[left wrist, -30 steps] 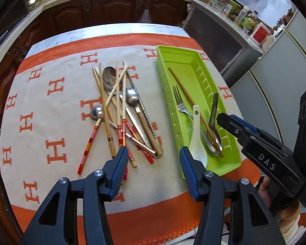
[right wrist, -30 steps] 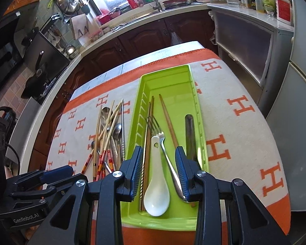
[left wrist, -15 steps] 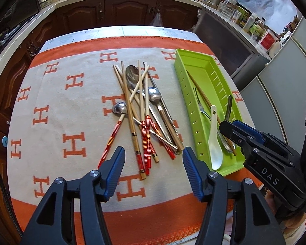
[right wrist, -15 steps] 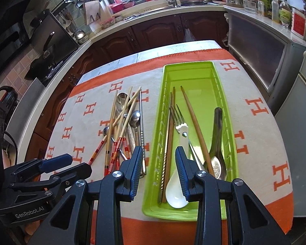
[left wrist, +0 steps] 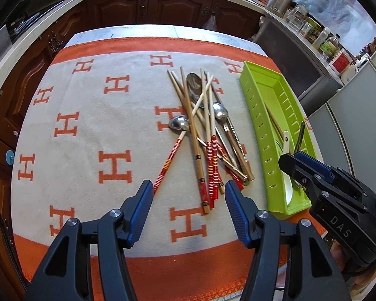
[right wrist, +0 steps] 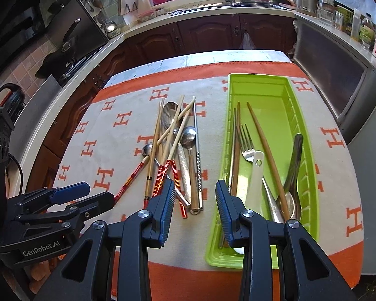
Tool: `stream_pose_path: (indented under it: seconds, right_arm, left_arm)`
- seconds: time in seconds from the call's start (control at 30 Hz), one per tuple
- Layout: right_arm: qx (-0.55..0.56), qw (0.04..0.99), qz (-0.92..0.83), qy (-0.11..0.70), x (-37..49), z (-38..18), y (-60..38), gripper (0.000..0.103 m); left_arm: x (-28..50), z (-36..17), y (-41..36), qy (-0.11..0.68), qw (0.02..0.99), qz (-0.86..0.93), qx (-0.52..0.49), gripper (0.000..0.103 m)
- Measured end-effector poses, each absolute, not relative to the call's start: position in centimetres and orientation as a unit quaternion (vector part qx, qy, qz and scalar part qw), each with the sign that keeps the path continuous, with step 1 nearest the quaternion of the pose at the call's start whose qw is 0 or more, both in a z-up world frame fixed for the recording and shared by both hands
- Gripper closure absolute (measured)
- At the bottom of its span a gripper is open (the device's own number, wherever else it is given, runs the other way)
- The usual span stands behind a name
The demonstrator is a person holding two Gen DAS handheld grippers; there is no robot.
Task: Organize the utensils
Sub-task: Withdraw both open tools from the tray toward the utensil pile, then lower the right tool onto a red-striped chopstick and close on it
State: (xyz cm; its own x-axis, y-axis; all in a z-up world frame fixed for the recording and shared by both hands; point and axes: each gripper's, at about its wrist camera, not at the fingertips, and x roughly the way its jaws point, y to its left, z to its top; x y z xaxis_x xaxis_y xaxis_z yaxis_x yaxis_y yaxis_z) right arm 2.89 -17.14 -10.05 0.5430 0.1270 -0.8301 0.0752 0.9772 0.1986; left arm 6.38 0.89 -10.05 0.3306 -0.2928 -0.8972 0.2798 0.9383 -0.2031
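The utensil pile (left wrist: 208, 135) lies mid-desk on the orange-and-cream cloth (left wrist: 87, 130), long axes running away from the cameras, bowls far, red-banded handles near; just right sits the green tray (right wrist: 260, 87), lengthwise too. Chopsticks, steel spoons, all crossed. Both tools angle downward: left tool (left wrist: 188, 210) gaping empty, just widened; right tool (right wrist: 195, 210) narrower, empty.
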Motion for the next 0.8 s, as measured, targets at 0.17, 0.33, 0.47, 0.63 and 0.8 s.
stream_pose_path:
  seconds: [0.17, 0.33, 0.47, 0.63, 0.8]
  right_arm:
    - [0.096, 0.870, 0.020, 0.484, 3.5, -10.3, -16.1, 0.069]
    - [0.087, 0.865, 0.030, 0.493, 4.2, -10.7, -14.9, 0.069]
    - [0.088, 0.862, 0.036, 0.498, 4.7, -11.1, -14.5, 0.069]
    - [0.091, 0.858, 0.053, 0.503, 6.4, -11.6, -14.0, 0.069]
    - [0.100, 0.849, 0.076, 0.513, 9.6, -12.4, -12.7, 0.069]
  left_arm:
    - [6.7, -10.3, 2.2, 0.552, 0.817, -0.167, -0.015, 0.046]
    - [7.4, -10.6, 3.7, 0.548, 0.822, -0.153, -0.026, 0.046]
    - [8.6, -11.1, 5.2, 0.552, 0.819, -0.148, -0.049, 0.046]
    - [10.0, -11.7, 6.7, 0.554, 0.818, -0.138, -0.067, 0.046]
    - [10.2, -12.1, 7.2, 0.553, 0.818, -0.137, -0.072, 0.046]
